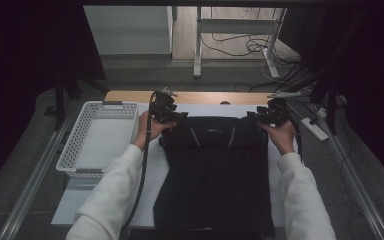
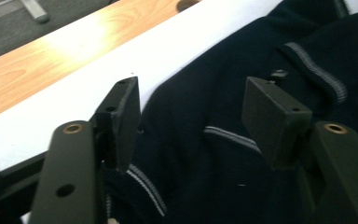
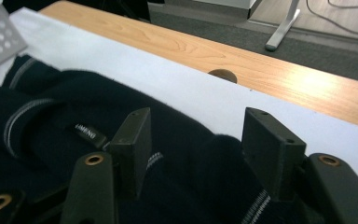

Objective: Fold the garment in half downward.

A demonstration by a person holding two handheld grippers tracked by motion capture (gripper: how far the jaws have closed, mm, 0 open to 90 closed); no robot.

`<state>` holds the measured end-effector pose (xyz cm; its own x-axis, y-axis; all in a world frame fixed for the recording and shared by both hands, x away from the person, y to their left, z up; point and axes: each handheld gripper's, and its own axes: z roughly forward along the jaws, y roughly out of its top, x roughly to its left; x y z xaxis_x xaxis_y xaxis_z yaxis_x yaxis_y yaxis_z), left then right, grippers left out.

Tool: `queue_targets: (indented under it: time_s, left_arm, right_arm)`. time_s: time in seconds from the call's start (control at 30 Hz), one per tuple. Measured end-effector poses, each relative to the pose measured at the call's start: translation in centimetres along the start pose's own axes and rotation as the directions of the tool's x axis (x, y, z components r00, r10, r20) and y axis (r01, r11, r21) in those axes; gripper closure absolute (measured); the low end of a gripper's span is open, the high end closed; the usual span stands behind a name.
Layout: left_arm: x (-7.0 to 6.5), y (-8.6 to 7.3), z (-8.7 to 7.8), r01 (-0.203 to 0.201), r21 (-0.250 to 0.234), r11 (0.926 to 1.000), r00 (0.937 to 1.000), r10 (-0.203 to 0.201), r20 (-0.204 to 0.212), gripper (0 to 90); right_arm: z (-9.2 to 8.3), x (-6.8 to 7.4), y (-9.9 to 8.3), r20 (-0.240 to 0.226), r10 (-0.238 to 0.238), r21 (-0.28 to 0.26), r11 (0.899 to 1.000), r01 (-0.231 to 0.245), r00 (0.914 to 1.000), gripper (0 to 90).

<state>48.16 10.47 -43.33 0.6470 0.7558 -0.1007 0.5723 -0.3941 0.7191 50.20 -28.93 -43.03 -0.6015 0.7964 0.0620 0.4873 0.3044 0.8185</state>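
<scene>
Step in hand, as judged: folding the dark sweater (image 1: pixel 215 175), with the far fold just laid down. The sweater is lying flat on the white sheet (image 1: pixel 152 170), right of the white basket (image 1: pixel 97 137), its collar end toward the far wooden tabletop (image 1: pixel 200 96) edge.

Left gripper (image 1: pixel 180 116) is hovering at the sweater's far left corner. Its fingers (image 2: pixel 121 119) are standing apart, with cloth beneath them but nothing pinched.

Right gripper (image 1: pixel 254 116) is hovering at the far right corner. Its fingers (image 3: pixel 133 142) are likewise standing apart above the fabric, gripping nothing.

To do this step well: both hands should be lifting clear straight up, so the fingers are not snagging the knit and dragging the fold open. Corners should be kept level with each other, so the folded band is lying square to the sweater's sides.

Hard to make out: the sweater's near hem is cut off by the bottom of the high view. Dark fabric is hiding the fold lines and layer count. The collar label (image 3: pixel 87 134) is too small to read reliably.
</scene>
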Motion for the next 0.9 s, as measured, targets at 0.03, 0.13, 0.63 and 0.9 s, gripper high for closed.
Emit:
queue_targets:
  time_s: [0.03,0.13,0.63,0.9]
  left_arm:
    - [-0.3,0.0,-0.3,-0.006,-0.001,1.0,1.0,0.006,0.003,35.1]
    - [-1.1,-0.5,-1.3,-0.015,-0.014,0.9998,0.9997,0.015,0.02,34.0]
    - [-3.4,-5.1,-4.0,-0.027,-0.01,0.9996,0.998,0.027,0.057,28.5]
    - [-3.6,-6.6,-4.7,-0.021,-0.003,0.9998,0.9985,0.021,0.051,27.9]
  right_arm:
    - [-0.2,0.2,0.0,-0.005,-0.004,-0.003,1.0,0.004,1.0,41.6]
    - [-1.0,1.2,-0.4,-0.029,-0.027,-0.01,1.0,0.027,0.9992,40.7]
    - [-3.2,6.8,-4.5,-0.13,-0.093,0.01,0.995,0.096,0.987,36.1]
    - [-3.5,9.1,-6.5,-0.195,-0.114,0.032,0.992,0.122,0.9741,34.6]
